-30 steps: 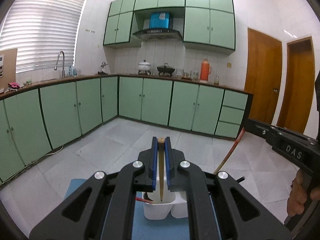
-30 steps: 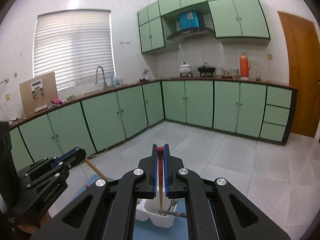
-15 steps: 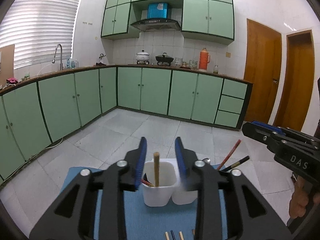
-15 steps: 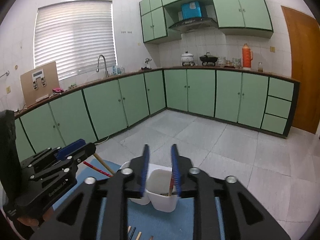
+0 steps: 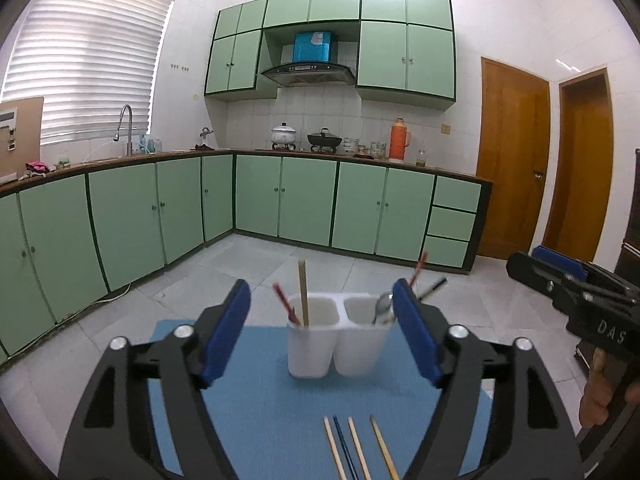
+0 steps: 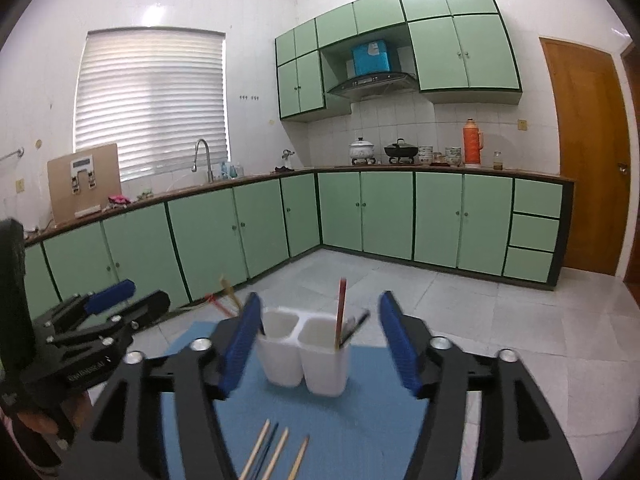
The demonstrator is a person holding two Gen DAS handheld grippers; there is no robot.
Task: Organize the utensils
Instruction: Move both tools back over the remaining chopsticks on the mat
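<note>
A green-cabinet kitchen fills the background; low in the frame a blue mat (image 5: 256,408) carries the white holder (image 5: 340,336). Loose chopsticks (image 5: 360,448) lie at bottom centre. Both grippers, left (image 5: 322,332) and right (image 6: 318,344), hover level before the holder, fingers spread and empty. A careless descent could nudge the light holder (it looks easy to tip).

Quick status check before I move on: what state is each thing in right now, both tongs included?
Left tongs: open, empty.
Right tongs: open, empty.
White two-cup holder: upright on the blue mat.
Wooden chopstick: standing in the left cup.
Spoon: in the right cup.
Four loose chopsticks: lying flat on the mat.
</note>
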